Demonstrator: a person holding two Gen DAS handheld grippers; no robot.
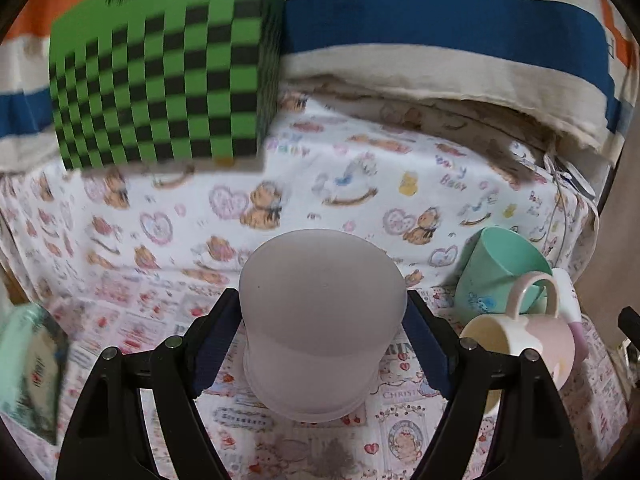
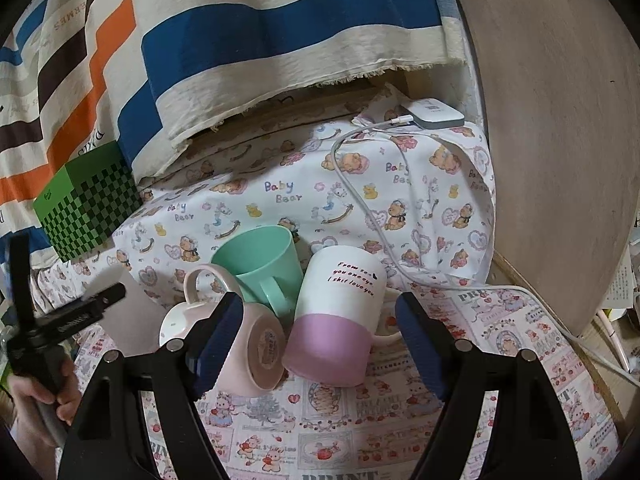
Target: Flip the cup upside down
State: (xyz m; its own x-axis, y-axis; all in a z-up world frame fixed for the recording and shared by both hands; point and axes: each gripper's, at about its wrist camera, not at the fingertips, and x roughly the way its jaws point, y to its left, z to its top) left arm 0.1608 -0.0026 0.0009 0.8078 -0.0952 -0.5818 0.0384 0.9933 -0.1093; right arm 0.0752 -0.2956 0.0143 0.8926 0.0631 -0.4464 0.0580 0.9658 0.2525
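Striped cloth (image 2: 280, 32): biggest thing we've got, hanging at the back; its frayed hem drapes over the far edge of the table.
Table cover (image 1: 360, 184): bear-print sheet under everything, patchwork print nearer us.
Checkered box (image 1: 160, 80): green/black, far left, well clear of the action.
Grey cup (image 1: 320, 320): here's our cup — it sits right between the left gripper's (image 1: 322, 344) pads. Flat closed end faces up and away from the cam, flared rim down by the cloth, so it looks mouth-down already. Long axis approx upright, tilted a bit away from us.
Left gripper: pads (image 1: 216, 344) pressed on both sides of the cup wall, so we call it gripping the grey cup. Whether the rim is touching the cloth or just above it, we can't tell.
Key relation: cup is dead ahead of the left fingers, centred; left hand is the one on it. Next move, we'd guess, is lower and let go, straight down.
Right gripper (image 2: 320, 340): fingers spread wide, holding nothing — hovering over the mug pile, far from the grey cup.
Mug pile: white/purple mug (image 2: 336, 320) and pink mug (image 2: 248, 340) lying on their sides, bases toward the right cam; mint cup (image 2: 260, 264) tipped behind them, mouth showing.
Contents: mint cup and pink mug look empty; grey cup's inside is hidden.
Charger (image 2: 434, 116): far right corner, white cable (image 2: 360, 200) trailing across the sheet.
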